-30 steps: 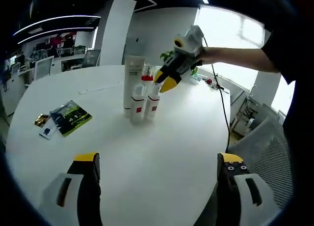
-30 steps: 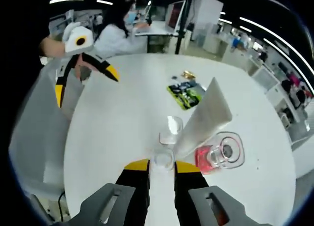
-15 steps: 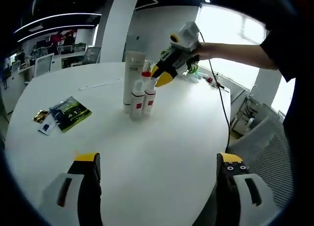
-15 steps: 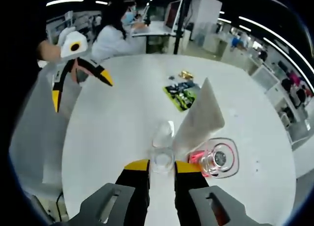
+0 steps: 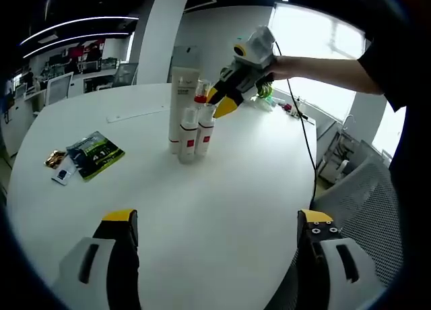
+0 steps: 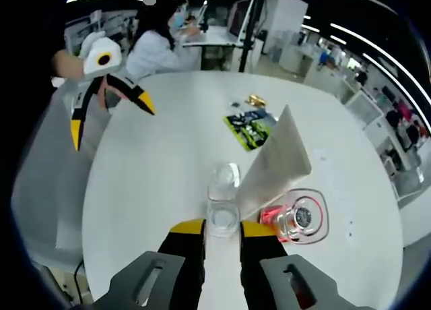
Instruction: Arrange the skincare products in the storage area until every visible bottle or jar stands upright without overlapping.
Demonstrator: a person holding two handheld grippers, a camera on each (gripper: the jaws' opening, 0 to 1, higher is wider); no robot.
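Three skincare containers stand upright, clustered mid-table: a tall white tube, a small white bottle with a red label, and a red-collared pump bottle. The right gripper pinches the bottle nearest it at the cap; the left gripper hangs spread wide, holding nothing. A green sachet lies apart on the white table

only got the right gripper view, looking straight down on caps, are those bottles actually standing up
Observer: Yes. From the side, the tall white tube and two small white bottles stand upright on the table.
Operator: any overlapping
Observer: They're packed side by side, small ones in front of the tube; none lies on another.
Operator: where's my gripper on them
Observer: The right gripper reaches in from above, at the cap of the nearer small bottle.
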